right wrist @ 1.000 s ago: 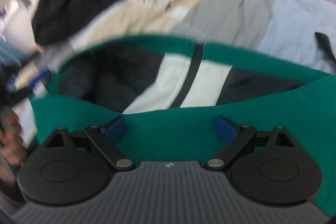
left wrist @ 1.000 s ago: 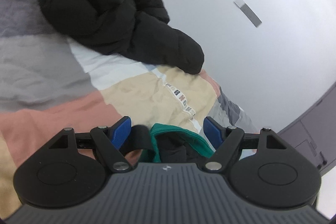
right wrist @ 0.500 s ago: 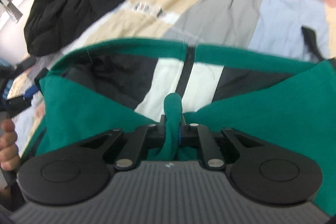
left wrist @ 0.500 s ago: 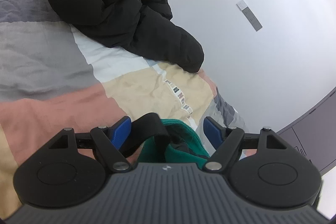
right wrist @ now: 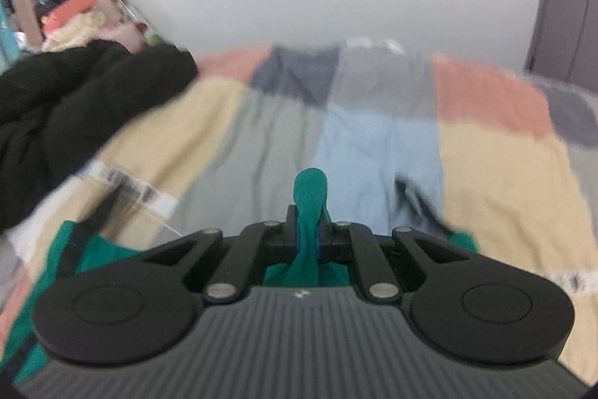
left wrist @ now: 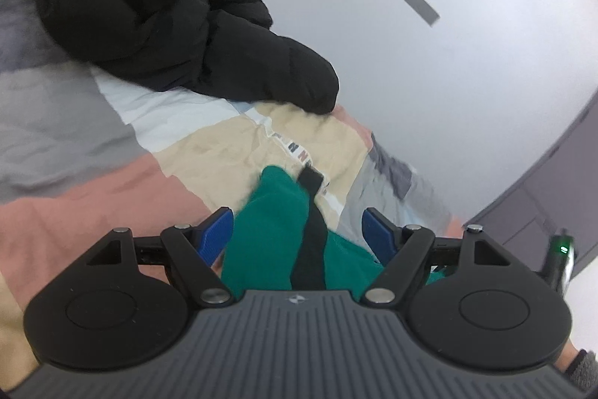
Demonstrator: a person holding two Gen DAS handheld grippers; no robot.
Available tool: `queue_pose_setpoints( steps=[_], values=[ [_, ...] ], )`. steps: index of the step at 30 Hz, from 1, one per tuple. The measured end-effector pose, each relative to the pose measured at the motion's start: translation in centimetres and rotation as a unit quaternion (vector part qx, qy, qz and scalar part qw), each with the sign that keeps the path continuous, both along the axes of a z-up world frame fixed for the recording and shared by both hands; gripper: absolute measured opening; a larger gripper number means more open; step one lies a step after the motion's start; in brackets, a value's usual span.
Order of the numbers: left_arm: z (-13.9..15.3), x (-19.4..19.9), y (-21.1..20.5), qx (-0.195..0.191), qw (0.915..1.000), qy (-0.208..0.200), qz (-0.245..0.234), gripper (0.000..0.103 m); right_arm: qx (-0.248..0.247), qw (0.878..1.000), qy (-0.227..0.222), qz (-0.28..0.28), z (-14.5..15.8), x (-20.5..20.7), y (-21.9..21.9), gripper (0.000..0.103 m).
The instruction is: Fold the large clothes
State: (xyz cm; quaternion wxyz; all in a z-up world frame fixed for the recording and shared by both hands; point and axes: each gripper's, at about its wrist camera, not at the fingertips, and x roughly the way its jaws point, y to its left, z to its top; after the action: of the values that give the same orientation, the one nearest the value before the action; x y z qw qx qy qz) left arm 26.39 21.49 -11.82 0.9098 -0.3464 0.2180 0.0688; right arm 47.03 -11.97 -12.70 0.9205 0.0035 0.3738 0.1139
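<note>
Patchwork bedspread [right wrist: 373, 144] beneath: right jaws clamp green garment [right wrist: 309, 197], left jaws apart.

One green garment [left wrist: 269, 230] with black trim; one black puffer jacket [left wrist: 157, 10]; one patchwork bedspread [right wrist: 373, 137] on one bed; two claws, left claw [left wrist: 297, 230] and right claw [right wrist: 307, 230]; one grey cabinet [left wrist: 553, 197]; one small wall plate [left wrist: 413, 4]; far-left clutter uncountable, blurred.

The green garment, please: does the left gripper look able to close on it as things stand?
Probably yes. The green garment already lies between the open jaws of the left gripper, with nothing else in the gap; the black jacket lies well beyond it, and the right gripper is shut on another fold.
</note>
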Motion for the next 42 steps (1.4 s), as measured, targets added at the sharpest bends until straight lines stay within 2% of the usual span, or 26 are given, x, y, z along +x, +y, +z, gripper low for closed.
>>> queue_pose_setpoints(
  steps=[4, 7, 8, 9, 12, 15, 18, 21, 25, 27, 29, 30, 32, 34, 35, 36, 37, 38, 39, 42],
  values=[
    [-0.7, 0.9, -0.9, 0.030, 0.9991, 0.024, -0.016, 0.080, -0.013, 0.999, 0.041, 0.005, -4.3, 0.5, 0.8, 0.012],
    [-0.9, 1.2, -1.4, 0.037, 0.9985, 0.029, -0.025, 0.080, 0.019, 0.999, 0.043, 0.007, -3.8, 0.1, 0.2, 0.020],
    [-0.8, 1.2, -1.6, 0.039, 0.9985, 0.026, -0.030, 0.080, 0.035, 0.998, 0.047, 0.013, -3.2, 0.0, -0.4, 0.028],
    [-0.8, 1.2, -1.8, 0.042, 0.9983, 0.022, -0.036, 0.080, 0.046, 0.998, 0.047, 0.020, -2.5, -0.8, -0.9, 0.040],
    [-0.6, 1.3, -2.8, 0.052, 0.9971, 0.021, -0.051, 0.080, 0.072, 0.997, 0.007, 0.032, -0.4, -3.1, -3.3, 0.063],
    [-0.6, 1.4, -3.6, 0.049, 0.9965, 0.022, -0.064, 0.080, 0.092, 0.995, -0.015, 0.028, 0.6, -4.5, -6.5, 0.063],
    [-0.8, 1.7, -4.8, 0.073, 0.9940, 0.035, -0.074, 0.080, 0.053, 0.998, -0.035, -0.008, 0.2, -5.0, -9.0, 0.065],
    [-1.1, 1.9, -5.8, 0.093, 0.9913, 0.049, -0.080, 0.080, 0.073, 0.997, 0.003, -0.015, -1.8, -4.4, -11.1, 0.064],
    [-1.9, 2.4, -6.7, 0.118, 0.9871, 0.070, -0.082, 0.080, 0.029, 0.997, 0.026, -0.060, -4.1, -3.1, -11.5, 0.064],
    [-2.1, 2.6, -7.1, 0.129, 0.9856, 0.075, -0.080, 0.080, 0.043, 0.996, 0.043, -0.071, -5.1, -2.5, -12.1, 0.063],
    [-2.3, 2.8, -7.5, 0.140, 0.9839, 0.079, -0.078, 0.080, 0.038, 0.995, 0.061, -0.062, -6.1, -2.0, -12.0, 0.065],
    [-2.3, 2.9, -7.6, 0.145, 0.9831, 0.081, -0.077, 0.080, 0.028, 0.996, 0.064, -0.048, -6.3, -1.9, -11.7, 0.069],
    [-2.4, 3.0, -7.9, 0.154, 0.9818, 0.083, -0.074, 0.080, 0.003, 0.998, 0.066, -0.013, -6.5, -2.0, -10.7, 0.071],
    [-2.4, 2.9, -8.0, 0.159, 0.9811, 0.085, -0.071, 0.080, -0.010, 0.998, 0.064, 0.007, -6.8, -2.1, -10.3, 0.069],
    [-2.4, 2.9, -8.0, 0.160, 0.9810, 0.085, -0.070, 0.080, -0.009, 0.998, 0.064, 0.015, -6.8, -2.1, -10.4, 0.061],
    [-2.3, 2.9, -8.1, 0.160, 0.9810, 0.085, -0.068, 0.080, -0.008, 0.998, 0.061, 0.024, -6.7, -2.1, -10.4, 0.045],
    [-2.3, 2.8, -8.0, 0.160, 0.9812, 0.084, -0.067, 0.080, -0.008, 0.998, 0.056, 0.031, -6.6, -2.4, -10.3, 0.034],
    [-2.4, 2.8, -7.9, 0.158, 0.9816, 0.084, -0.066, 0.080, -0.015, 0.998, 0.051, 0.032, -6.3, -2.4, -10.2, 0.011],
    [-2.4, 2.7, -7.8, 0.155, 0.9824, 0.082, -0.064, 0.080, -0.025, 0.998, 0.039, 0.033, -5.9, -2.8, -10.1, 0.009],
    [-2.1, 2.4, -7.3, 0.143, 0.9851, 0.077, -0.057, 0.080, -0.009, 1.000, -0.005, 0.011, -4.3, -3.8, -11.3, 0.008]
  ],
)
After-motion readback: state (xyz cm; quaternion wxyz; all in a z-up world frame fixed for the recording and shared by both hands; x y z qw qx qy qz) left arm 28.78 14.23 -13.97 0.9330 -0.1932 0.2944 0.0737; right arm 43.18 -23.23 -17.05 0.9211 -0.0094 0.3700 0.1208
